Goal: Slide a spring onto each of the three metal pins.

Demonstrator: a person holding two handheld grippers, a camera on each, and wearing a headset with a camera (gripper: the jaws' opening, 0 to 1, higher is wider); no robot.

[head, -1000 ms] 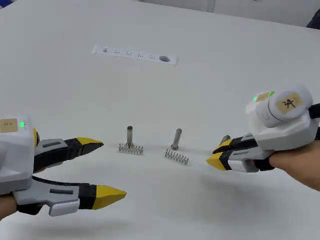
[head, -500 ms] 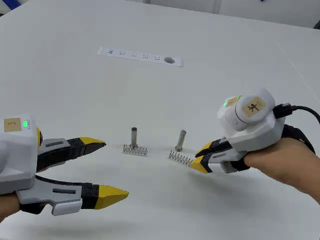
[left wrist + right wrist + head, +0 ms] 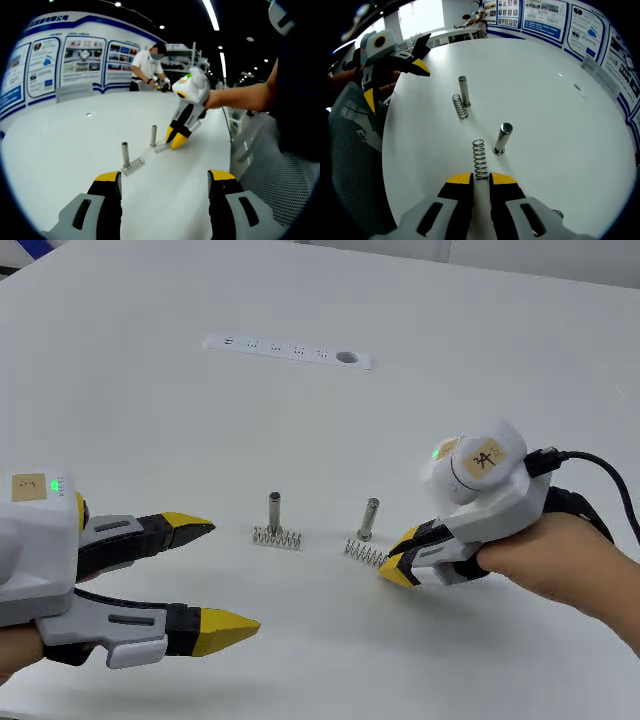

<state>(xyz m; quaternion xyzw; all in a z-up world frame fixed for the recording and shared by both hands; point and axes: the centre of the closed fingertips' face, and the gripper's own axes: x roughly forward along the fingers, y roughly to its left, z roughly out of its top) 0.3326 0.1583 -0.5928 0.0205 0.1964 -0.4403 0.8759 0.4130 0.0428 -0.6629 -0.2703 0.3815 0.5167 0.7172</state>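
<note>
Pinching the end of a lying spring (image 3: 479, 159), the right hand-held gripper (image 3: 480, 179) is beside a pin (image 3: 502, 138).
Left hand-held gripper (image 3: 164, 176) spread wide; open table (image 3: 150, 440) all around.

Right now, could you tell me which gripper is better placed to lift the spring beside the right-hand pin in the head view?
The right gripper: its jaws straddle the near end of that spring, beside the pin. The left gripper hangs open, well off to the side, nearer the other spring.
</note>
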